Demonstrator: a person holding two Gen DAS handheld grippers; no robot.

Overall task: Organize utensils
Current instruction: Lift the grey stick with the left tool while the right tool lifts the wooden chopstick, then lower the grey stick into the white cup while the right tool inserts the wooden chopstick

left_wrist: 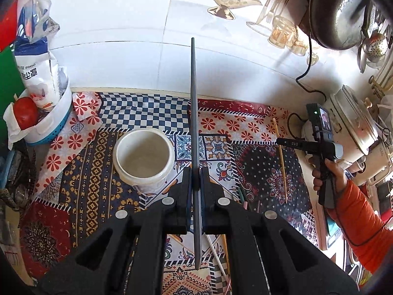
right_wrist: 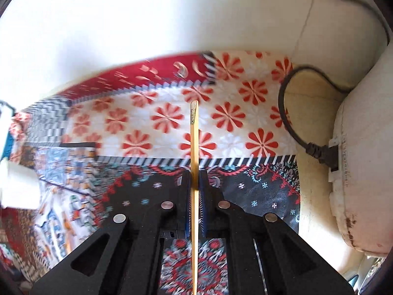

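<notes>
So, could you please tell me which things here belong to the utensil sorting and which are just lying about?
Job:
- grey chopstick, in left gripper
- wooden chopstick, in right gripper
- white cup

Lying about:
- tomato
- food bag
- pan
- power plug

Bright daylight, blown-out white wall — fisheye bending, right-wrist motion blur.

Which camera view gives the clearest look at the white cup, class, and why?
The left wrist view. There the white cup stands whole and sharp on the patterned cloth, its open mouth visible and nothing showing inside, just left of the grey chopstick held in the left gripper. The right wrist view shows no cup that can be identified.
</notes>
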